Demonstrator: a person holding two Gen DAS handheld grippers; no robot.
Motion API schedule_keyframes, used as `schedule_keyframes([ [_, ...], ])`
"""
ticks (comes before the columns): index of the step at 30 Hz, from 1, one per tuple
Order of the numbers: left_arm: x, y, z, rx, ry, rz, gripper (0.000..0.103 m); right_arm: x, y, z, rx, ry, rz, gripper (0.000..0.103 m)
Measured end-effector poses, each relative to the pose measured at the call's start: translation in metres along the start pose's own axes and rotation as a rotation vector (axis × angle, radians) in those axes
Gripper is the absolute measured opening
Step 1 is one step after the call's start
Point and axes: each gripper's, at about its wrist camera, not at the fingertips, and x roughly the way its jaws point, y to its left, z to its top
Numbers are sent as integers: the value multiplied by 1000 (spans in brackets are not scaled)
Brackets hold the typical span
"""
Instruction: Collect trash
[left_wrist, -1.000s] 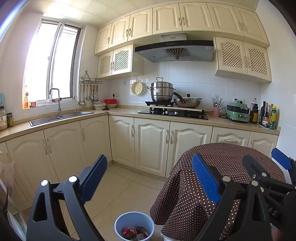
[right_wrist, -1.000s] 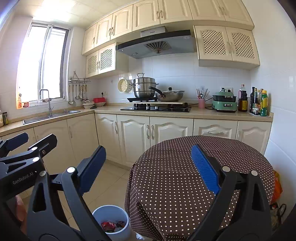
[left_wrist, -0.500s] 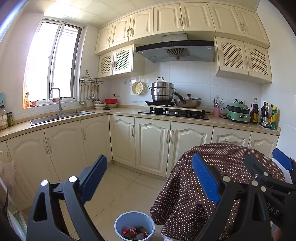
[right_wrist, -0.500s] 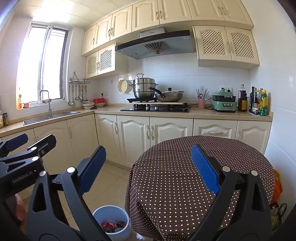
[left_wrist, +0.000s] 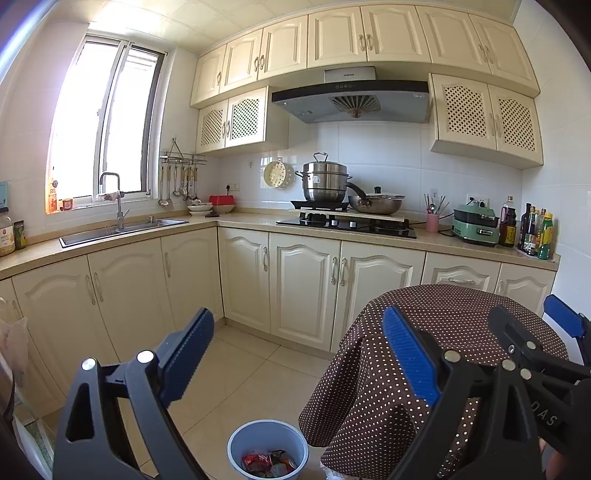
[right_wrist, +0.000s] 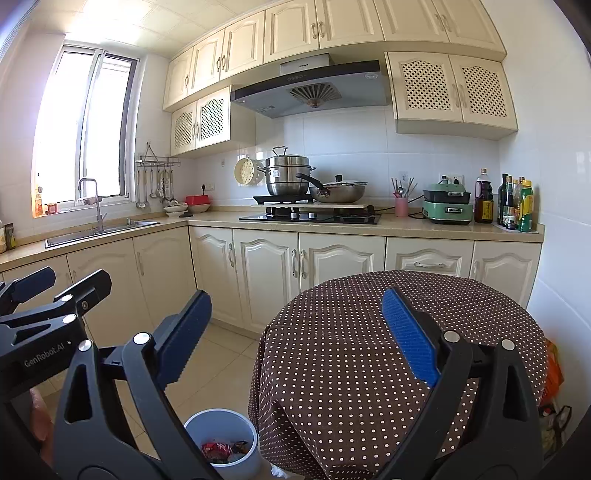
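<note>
A pale blue trash bin (left_wrist: 267, 448) stands on the tiled floor beside a round table with a brown polka-dot cloth (left_wrist: 458, 314). Red and dark wrappers (left_wrist: 267, 463) lie inside it; the bin also shows in the right wrist view (right_wrist: 221, 439). My left gripper (left_wrist: 297, 350) is open and empty, held above the floor and bin. My right gripper (right_wrist: 295, 332) is open and empty, over the table's near edge (right_wrist: 351, 332). The right gripper shows at the right of the left wrist view (left_wrist: 535, 332), and the left gripper at the left of the right wrist view (right_wrist: 51, 291).
Cream cabinets (left_wrist: 303, 288) run along the back and left walls under a counter with a sink (left_wrist: 122, 229), stove with pots (left_wrist: 347, 218), green cooker (left_wrist: 476, 225) and bottles (left_wrist: 535, 232). An orange bag (right_wrist: 552, 373) sits right of the table.
</note>
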Motion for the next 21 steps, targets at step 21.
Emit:
schedule_keyframes([
  [21,3,-3,-2,0,14,2,91,1,1,0,1,6,1,92],
])
